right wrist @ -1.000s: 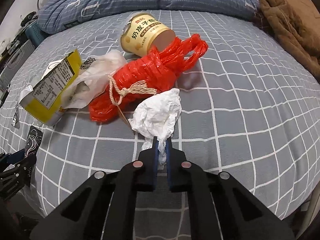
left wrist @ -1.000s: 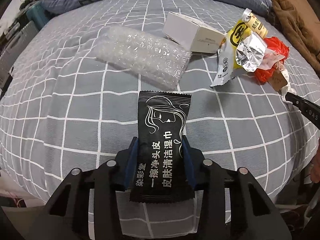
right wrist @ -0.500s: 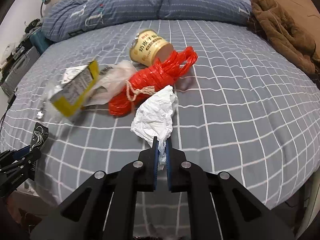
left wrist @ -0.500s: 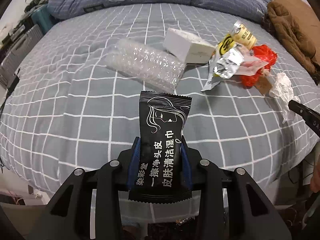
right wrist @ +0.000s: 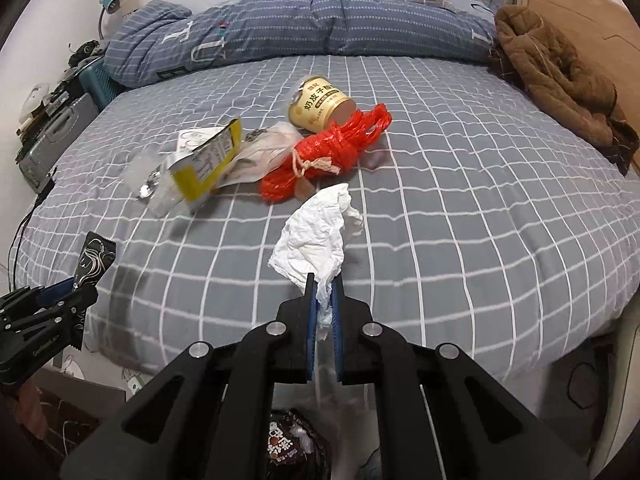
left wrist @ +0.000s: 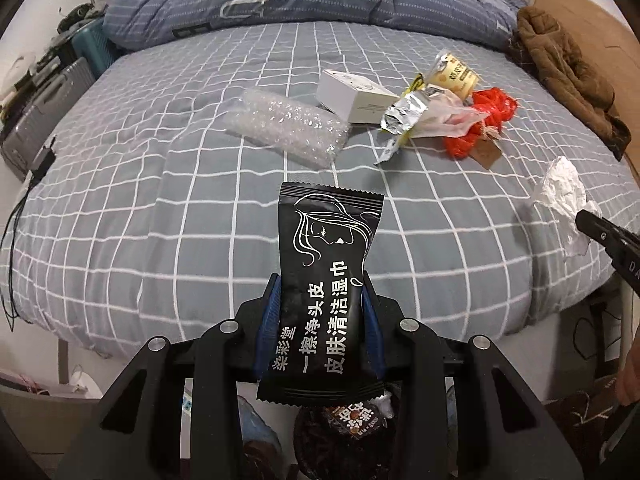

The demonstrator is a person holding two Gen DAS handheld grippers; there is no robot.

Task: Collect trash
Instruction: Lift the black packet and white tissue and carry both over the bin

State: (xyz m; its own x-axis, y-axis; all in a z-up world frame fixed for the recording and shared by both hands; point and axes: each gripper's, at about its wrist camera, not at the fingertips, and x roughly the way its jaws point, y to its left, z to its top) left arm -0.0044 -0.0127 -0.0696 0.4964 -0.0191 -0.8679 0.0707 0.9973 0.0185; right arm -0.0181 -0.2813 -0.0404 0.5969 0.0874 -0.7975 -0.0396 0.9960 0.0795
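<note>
My left gripper (left wrist: 320,284) is shut on a black wet-wipe packet (left wrist: 326,276) with white print, held up over the bed's near edge. My right gripper (right wrist: 323,284) is shut on a crumpled white tissue (right wrist: 316,240), lifted off the bed. The tissue (left wrist: 562,192) and the right gripper's tip also show at the right of the left wrist view. Left on the bed are bubble wrap (left wrist: 286,128), a white box (left wrist: 352,94), a yellow foil snack bag (right wrist: 204,160), a red plastic bag (right wrist: 328,152) tied with string and a yellow cup (right wrist: 320,102). The left gripper (right wrist: 60,296) with its packet (right wrist: 94,260) shows at the left of the right wrist view.
Grey checked sheet (left wrist: 160,184) covers the bed, with a folded blue duvet (right wrist: 304,28) at the far end and a brown coat (right wrist: 560,80) at the right. A dark bin with wrappers (right wrist: 292,444) sits on the floor below the grippers. Suitcases (left wrist: 44,96) stand at the left.
Both grippers have drawn back toward the bed's near edge and risen, carrying the packet and the tissue. The bed's edge, floor and bin have come into view.
</note>
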